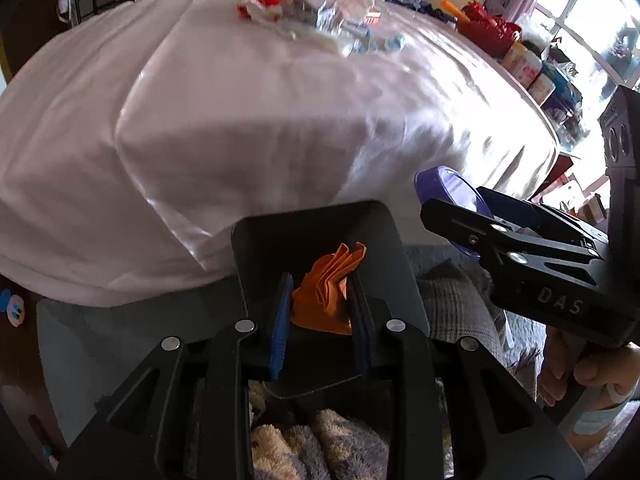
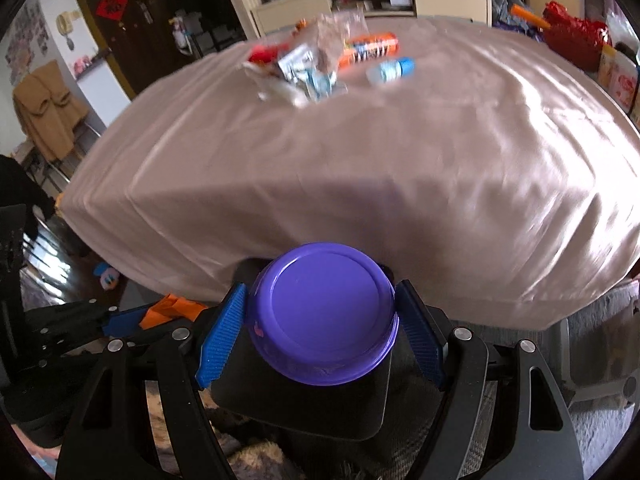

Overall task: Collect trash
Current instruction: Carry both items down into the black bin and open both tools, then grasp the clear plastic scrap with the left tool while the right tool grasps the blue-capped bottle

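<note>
The trash pile [image 1: 316,16] at the table's far end is blurring; individual wrappers are not telling apart. The right gripper [image 1: 452,204] is covering most of the purple lid [image 1: 448,184]. The lid [image 2: 324,316] is hiding what lies beneath it. The right frame edge is cutting off the jars [image 1: 532,72].

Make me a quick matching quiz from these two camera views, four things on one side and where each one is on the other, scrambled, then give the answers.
Things:
1. orange paper
2. purple lid
3. black bin
4. trash pile

Places:
A. far side of the table
B. in the right gripper
C. in the left gripper
D. below both grippers, at the table's near edge

Pairs: 1-C, 2-B, 3-D, 4-A
</note>
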A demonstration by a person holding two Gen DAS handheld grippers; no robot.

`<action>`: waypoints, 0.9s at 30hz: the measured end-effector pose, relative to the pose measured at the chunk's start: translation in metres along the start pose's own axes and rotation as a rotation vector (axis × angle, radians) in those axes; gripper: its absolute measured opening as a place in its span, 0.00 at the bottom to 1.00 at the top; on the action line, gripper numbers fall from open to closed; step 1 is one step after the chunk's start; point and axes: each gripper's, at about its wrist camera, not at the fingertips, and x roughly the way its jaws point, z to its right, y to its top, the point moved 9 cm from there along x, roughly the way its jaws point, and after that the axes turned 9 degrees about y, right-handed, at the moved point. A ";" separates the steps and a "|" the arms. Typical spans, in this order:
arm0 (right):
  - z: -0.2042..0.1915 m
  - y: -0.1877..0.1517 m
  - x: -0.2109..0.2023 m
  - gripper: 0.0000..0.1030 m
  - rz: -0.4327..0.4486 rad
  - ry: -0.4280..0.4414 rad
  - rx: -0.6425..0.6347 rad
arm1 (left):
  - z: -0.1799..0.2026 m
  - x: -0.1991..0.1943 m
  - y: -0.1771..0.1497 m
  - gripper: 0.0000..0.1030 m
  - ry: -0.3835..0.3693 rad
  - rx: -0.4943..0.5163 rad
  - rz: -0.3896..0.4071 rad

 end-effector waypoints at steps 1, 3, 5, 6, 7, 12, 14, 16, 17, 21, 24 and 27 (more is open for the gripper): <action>0.001 -0.002 0.004 0.74 -0.010 -0.002 0.005 | -0.001 0.002 -0.001 0.26 0.004 0.000 -0.004; 0.002 -0.003 0.008 0.75 -0.019 0.000 0.013 | -0.002 0.005 -0.002 0.26 0.014 0.006 -0.010; 0.002 -0.004 0.010 0.75 -0.025 0.000 0.017 | -0.002 0.006 -0.002 0.30 0.011 0.009 -0.015; 0.001 -0.004 0.011 0.76 -0.029 0.001 0.019 | -0.001 0.005 -0.003 0.32 0.008 0.011 -0.017; 0.000 -0.003 0.012 0.78 -0.030 0.006 0.021 | -0.001 0.005 -0.003 0.37 0.008 0.013 -0.015; 0.000 0.000 0.007 0.84 -0.016 0.002 0.020 | -0.003 0.002 -0.002 0.43 0.013 0.015 -0.002; 0.003 0.003 0.003 0.84 -0.002 -0.004 0.025 | -0.004 0.002 -0.001 0.44 0.017 0.012 0.001; 0.007 0.006 -0.005 0.84 0.020 -0.016 0.031 | -0.005 0.000 0.000 0.47 0.020 0.011 0.008; 0.011 0.008 -0.009 0.84 0.033 -0.025 0.035 | -0.005 -0.002 0.001 0.50 0.022 0.011 0.014; 0.022 0.018 -0.024 0.84 0.076 -0.048 0.052 | -0.005 -0.006 0.004 0.55 0.034 0.012 0.035; 0.028 0.026 -0.032 0.84 0.100 -0.061 0.055 | -0.006 -0.010 0.009 0.57 0.030 0.004 0.048; 0.034 0.037 -0.043 0.84 0.130 -0.078 0.051 | -0.007 -0.018 0.016 0.59 0.023 -0.004 0.070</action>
